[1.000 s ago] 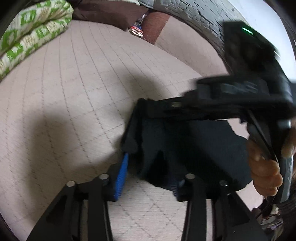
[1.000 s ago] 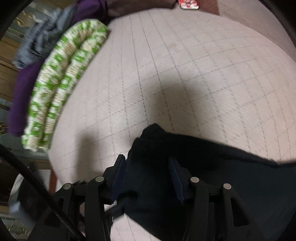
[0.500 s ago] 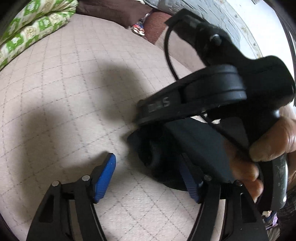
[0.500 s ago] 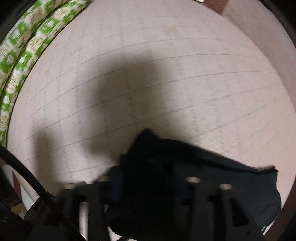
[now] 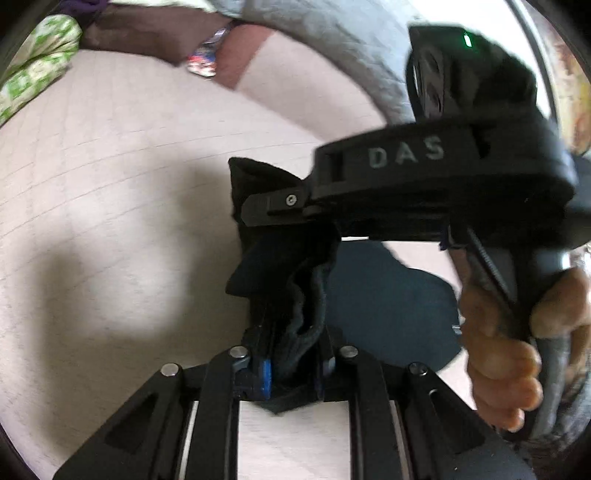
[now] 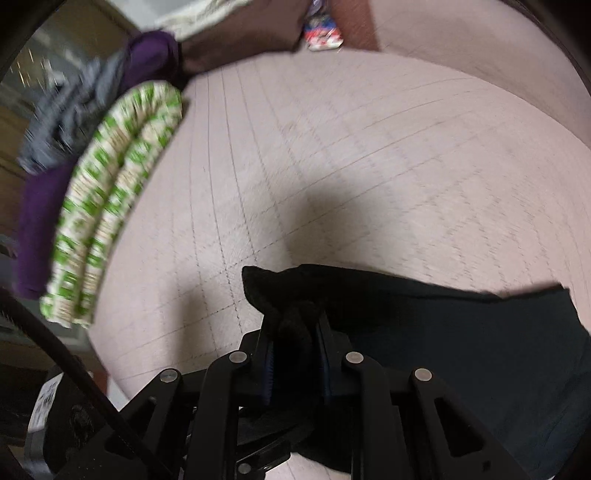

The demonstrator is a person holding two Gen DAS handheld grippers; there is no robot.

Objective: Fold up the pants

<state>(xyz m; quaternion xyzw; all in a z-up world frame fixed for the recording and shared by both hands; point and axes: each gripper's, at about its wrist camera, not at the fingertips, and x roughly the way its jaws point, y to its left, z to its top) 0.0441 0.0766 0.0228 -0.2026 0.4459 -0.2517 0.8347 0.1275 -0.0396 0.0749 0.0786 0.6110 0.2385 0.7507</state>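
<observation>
Both grippers are clamped on the dark navy pants (image 5: 384, 306), which lie on a beige quilted bedcover (image 5: 122, 206) stitched in a diamond grid.

From the left wrist view, the left gripper (image 5: 291, 365) sits at 6 o'clock with its blue-padded fingers (image 5: 264, 376) drawn close together; its jaws have just been closing, and a bunched ridge of the pants' fabric is pinched between the pads. The cloth rises from the grip toward the middle of the view, ending in a dark corner near 12 o'clock of the grip. The right gripper (image 5: 255, 210) comes in from 3 o'clock, its black body marked "DAS", its tip touching that raised corner. A hand (image 5: 498, 354) holds its handle at 4 o'clock. A flat part of the pants spreads on the bedcover between the left gripper and that hand.

From the right wrist view, the right gripper (image 6: 295, 354) stands at 6 o'clock, its jaws just narrowed further and pressing on a thick fold of the pants (image 6: 443, 332). The rest of the garment stretches away toward 4 o'clock across the bedcover (image 6: 332, 166). This view is blurred.

A green-and-white patterned rolled blanket (image 6: 110, 199) lies at 9 o'clock along the bedcover's edge, with purple cloth (image 6: 33, 221) just beside it on the outer side and grey fabric (image 6: 62, 122) above that near 10 o'clock. A small colourful packet (image 6: 321, 33) lies at 12 o'clock.
</observation>
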